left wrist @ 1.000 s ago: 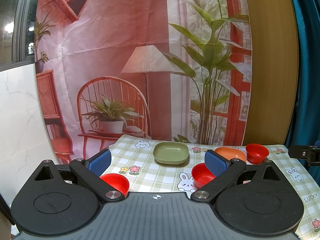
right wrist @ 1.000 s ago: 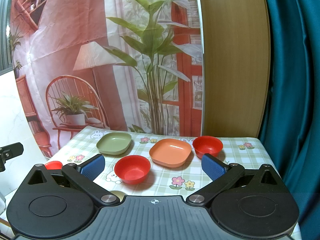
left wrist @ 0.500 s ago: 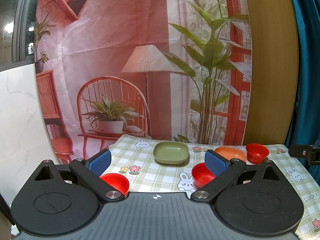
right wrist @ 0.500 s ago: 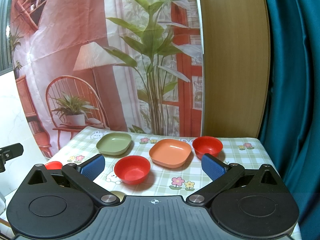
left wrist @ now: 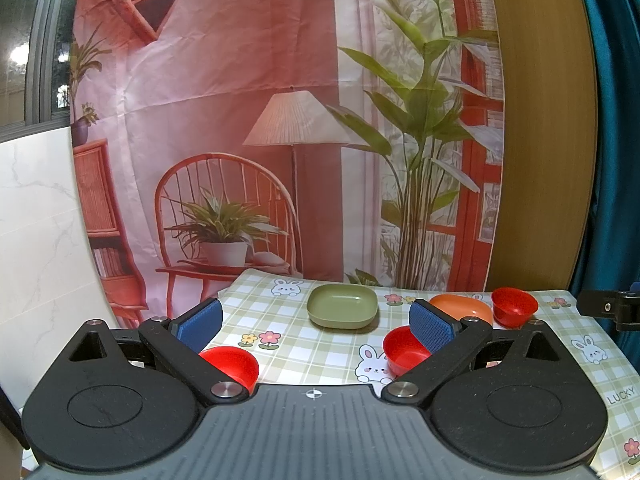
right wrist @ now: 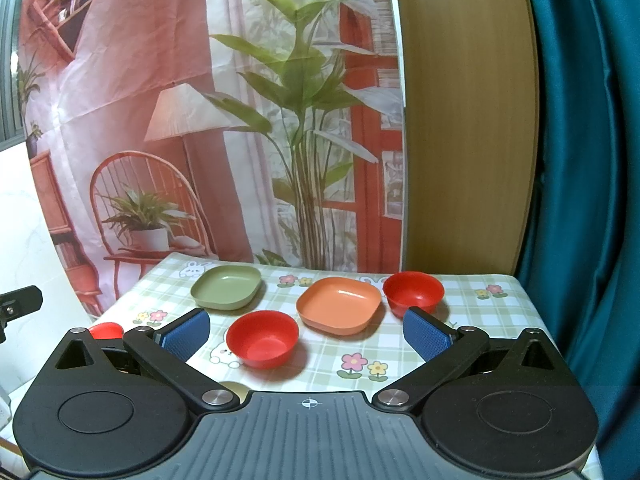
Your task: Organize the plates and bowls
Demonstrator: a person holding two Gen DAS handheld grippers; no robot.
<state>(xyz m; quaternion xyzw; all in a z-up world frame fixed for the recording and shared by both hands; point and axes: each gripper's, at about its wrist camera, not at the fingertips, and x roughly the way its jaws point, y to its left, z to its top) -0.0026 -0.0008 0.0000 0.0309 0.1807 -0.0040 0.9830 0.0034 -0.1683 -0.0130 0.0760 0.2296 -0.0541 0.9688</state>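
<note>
A green square plate [left wrist: 343, 311] [right wrist: 227, 287] sits at the back left of the checked tablecloth. An orange square plate [right wrist: 338, 311] [left wrist: 460, 308] lies to its right. Three red bowls stand on the cloth: one at the back right [right wrist: 413, 293] [left wrist: 514, 306], one in the middle front [right wrist: 262, 338] [left wrist: 403, 351], one at the near left [left wrist: 231, 365] [right wrist: 105, 330]. My left gripper [left wrist: 316, 322] is open and empty above the near edge. My right gripper [right wrist: 306, 334] is open and empty, above the middle bowl.
The tablecloth [right wrist: 472, 312] ends at a printed backdrop [right wrist: 200, 120] behind. A wooden panel [right wrist: 464, 120] and teal curtain [right wrist: 580, 160] stand at the right. A white marble wall [left wrist: 36, 240] is at the left.
</note>
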